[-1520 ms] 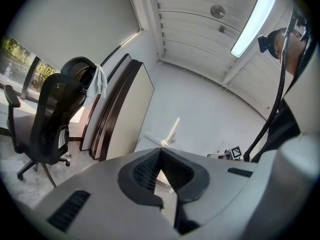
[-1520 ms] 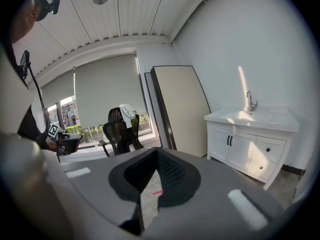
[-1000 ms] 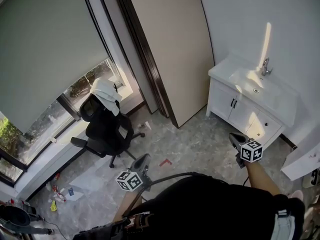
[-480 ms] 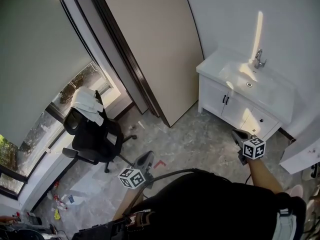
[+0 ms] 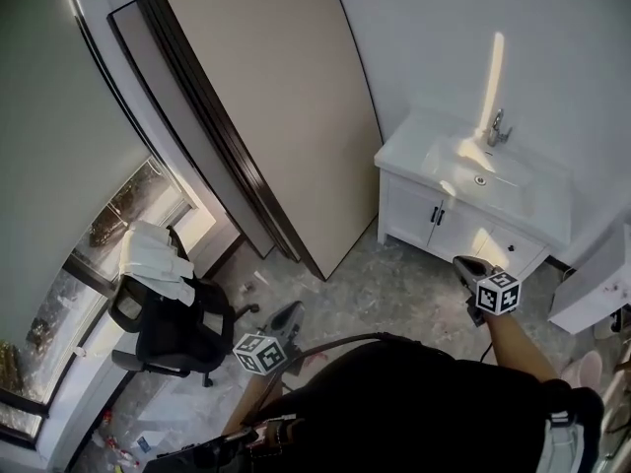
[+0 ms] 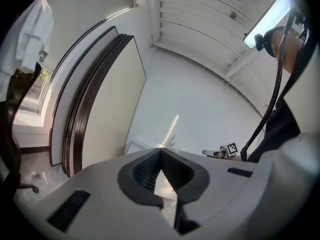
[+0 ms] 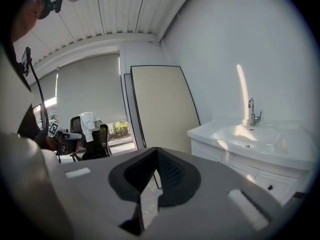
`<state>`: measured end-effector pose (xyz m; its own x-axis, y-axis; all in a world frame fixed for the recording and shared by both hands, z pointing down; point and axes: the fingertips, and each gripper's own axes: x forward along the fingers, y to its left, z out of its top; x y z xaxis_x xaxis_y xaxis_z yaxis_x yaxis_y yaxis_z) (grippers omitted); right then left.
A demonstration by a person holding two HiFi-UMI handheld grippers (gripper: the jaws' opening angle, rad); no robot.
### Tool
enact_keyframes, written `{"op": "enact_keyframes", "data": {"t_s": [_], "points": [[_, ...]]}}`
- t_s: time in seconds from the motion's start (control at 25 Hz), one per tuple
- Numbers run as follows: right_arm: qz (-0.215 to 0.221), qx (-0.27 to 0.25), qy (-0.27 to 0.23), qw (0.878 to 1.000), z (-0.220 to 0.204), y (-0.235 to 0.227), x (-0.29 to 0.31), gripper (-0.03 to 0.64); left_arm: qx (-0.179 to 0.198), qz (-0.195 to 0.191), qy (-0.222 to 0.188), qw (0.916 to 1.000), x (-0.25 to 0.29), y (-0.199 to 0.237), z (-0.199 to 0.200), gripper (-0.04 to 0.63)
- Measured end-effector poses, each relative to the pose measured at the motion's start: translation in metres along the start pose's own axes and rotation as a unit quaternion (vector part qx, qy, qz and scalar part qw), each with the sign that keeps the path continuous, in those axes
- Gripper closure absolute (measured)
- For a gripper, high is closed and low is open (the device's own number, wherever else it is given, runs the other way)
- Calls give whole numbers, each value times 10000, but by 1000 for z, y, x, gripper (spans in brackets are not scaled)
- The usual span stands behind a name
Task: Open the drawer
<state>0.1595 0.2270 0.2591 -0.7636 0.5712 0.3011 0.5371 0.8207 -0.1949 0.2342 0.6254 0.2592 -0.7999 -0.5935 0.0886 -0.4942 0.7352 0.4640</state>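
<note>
A white vanity cabinet (image 5: 434, 220) with a sink and a faucet (image 5: 496, 126) stands against the far right wall. Beside its two doors is a drawer front (image 5: 505, 248) with a small dark knob, also seen in the right gripper view as the drawer (image 7: 272, 186). My right gripper (image 5: 460, 262) hovers over the floor short of that drawer, shut and empty; the jaws (image 7: 156, 150) meet at their tips. My left gripper (image 5: 293, 309) is at mid-floor, far from the cabinet. Its jaws (image 6: 160, 150) touch with nothing between them.
Large beige panels (image 5: 266, 116) lean on the wall left of the vanity. A black office chair (image 5: 168, 323) draped with white cloth stands by the window at lower left, with litter on the floor nearby. Another white unit (image 5: 592, 289) sits at the right edge.
Both grippers have moved across the floor toward the vanity, which now looks nearer. The chair and window have slid toward the lower left of the head view. Both jaws stay shut.
</note>
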Motion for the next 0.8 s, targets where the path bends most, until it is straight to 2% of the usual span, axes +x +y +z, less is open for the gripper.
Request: {"op": "enact_keyframes", "data": {"t_s": [0.2, 0.44, 0.6, 0.8], "points": [[-193, 89, -67, 9998, 24, 23, 61, 615, 62, -236, 86, 9997, 17, 63, 48, 595], [-192, 162, 18, 9997, 26, 36, 122, 615, 12, -303, 183, 9994, 36, 124, 71, 595], [-173, 188, 110, 9996, 26, 23, 148, 615, -53, -239, 207, 9995, 53, 145, 74, 595], [-120, 298, 91, 9994, 34, -20, 183, 615, -86, -61, 215, 9997, 91, 165, 78, 595]]}}
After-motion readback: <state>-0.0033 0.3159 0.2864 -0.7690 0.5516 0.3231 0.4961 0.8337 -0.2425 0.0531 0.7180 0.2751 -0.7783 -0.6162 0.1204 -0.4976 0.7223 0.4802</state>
